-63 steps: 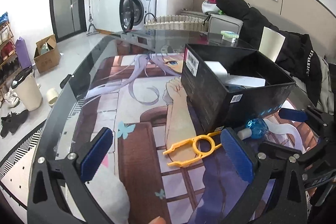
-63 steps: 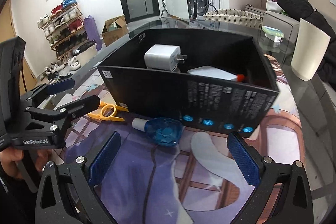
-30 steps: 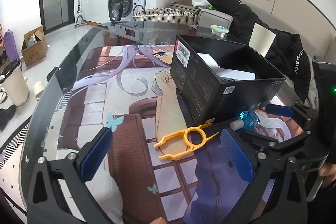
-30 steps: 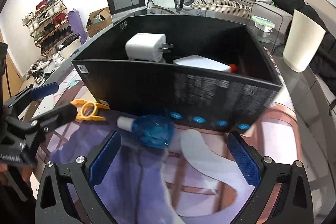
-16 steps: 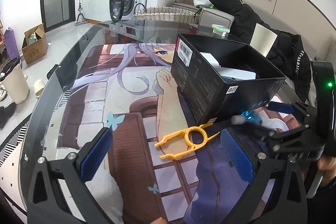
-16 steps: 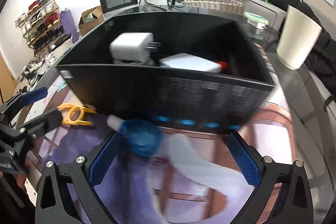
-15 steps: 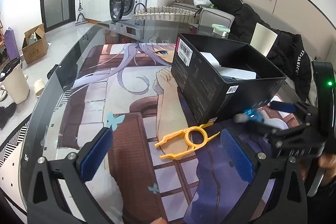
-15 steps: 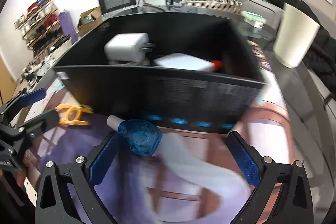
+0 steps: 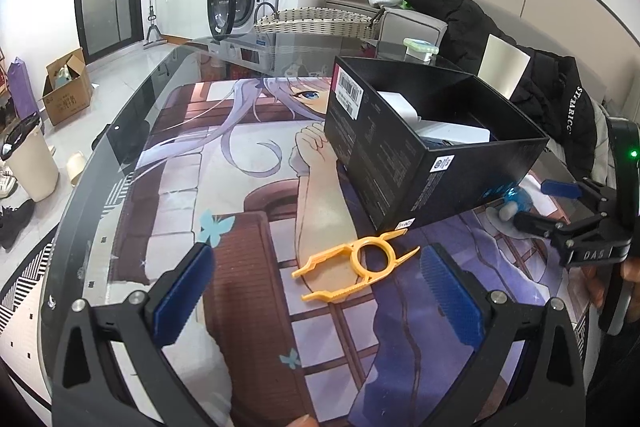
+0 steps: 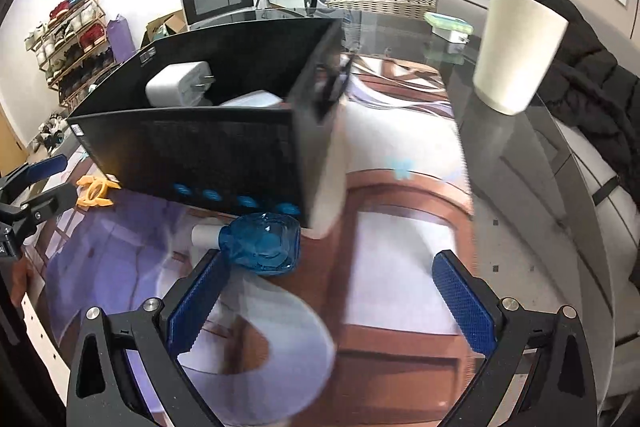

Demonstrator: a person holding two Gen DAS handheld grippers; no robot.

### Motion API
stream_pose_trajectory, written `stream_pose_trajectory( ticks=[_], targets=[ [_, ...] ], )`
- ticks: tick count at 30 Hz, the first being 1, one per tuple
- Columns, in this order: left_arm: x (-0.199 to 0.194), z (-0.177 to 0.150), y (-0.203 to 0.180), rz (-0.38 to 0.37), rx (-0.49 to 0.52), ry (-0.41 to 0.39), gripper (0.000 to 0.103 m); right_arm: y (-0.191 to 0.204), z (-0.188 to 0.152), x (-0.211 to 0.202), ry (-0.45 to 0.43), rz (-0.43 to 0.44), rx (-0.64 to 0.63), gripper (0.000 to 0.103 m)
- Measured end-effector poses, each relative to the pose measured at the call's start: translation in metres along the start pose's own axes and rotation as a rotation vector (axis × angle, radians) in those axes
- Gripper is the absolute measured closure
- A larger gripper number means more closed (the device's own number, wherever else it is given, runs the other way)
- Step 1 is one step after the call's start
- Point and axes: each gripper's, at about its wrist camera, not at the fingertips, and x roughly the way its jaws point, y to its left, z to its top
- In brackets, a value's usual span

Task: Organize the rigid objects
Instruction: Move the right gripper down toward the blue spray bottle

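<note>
Both grippers are black angular frames with silver screws and ribbed blue pads (image 9: 182,293); the right gripper (image 9: 562,201) bears a green light

Even, bright indoor daylight. Glass tabletop (image 9: 120,131) reflecting room, glaring mildly. Fisheye bending edges, dark vignette ringing corners. Left view staying sharp; right view smearing with motion blur across black box (image 10: 224,151), mat, white cup (image 10: 516,51).
</note>
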Motion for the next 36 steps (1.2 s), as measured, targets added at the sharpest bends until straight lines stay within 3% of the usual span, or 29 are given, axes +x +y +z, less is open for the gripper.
stream_pose_trajectory(
  ticks=[7,14,19,22,29,36],
  targets=[
    [0.002,0.000,-0.003,0.013,0.008,0.010,0.000,0.017,0.001,0.000,0.002,0.072,-0.037,0.000],
    [0.008,0.001,-0.010,0.063,0.044,0.049,0.000,0.028,0.006,0.008,0.002,0.044,-0.055,0.000],
    [0.007,0.004,-0.016,0.009,0.022,0.071,0.000,0.028,0.005,0.008,0.001,0.042,-0.050,0.000],
    [0.008,0.009,-0.020,0.104,0.020,0.076,0.000,0.028,0.004,0.007,0.000,0.043,-0.047,0.000],
    [0.025,0.007,-0.027,0.057,-0.014,0.141,0.000,0.032,0.001,0.005,-0.002,0.050,-0.067,0.001],
    [0.033,0.007,-0.038,0.146,-0.001,0.136,0.000,0.032,0.001,0.005,-0.003,0.051,-0.068,0.001]
  ],
)
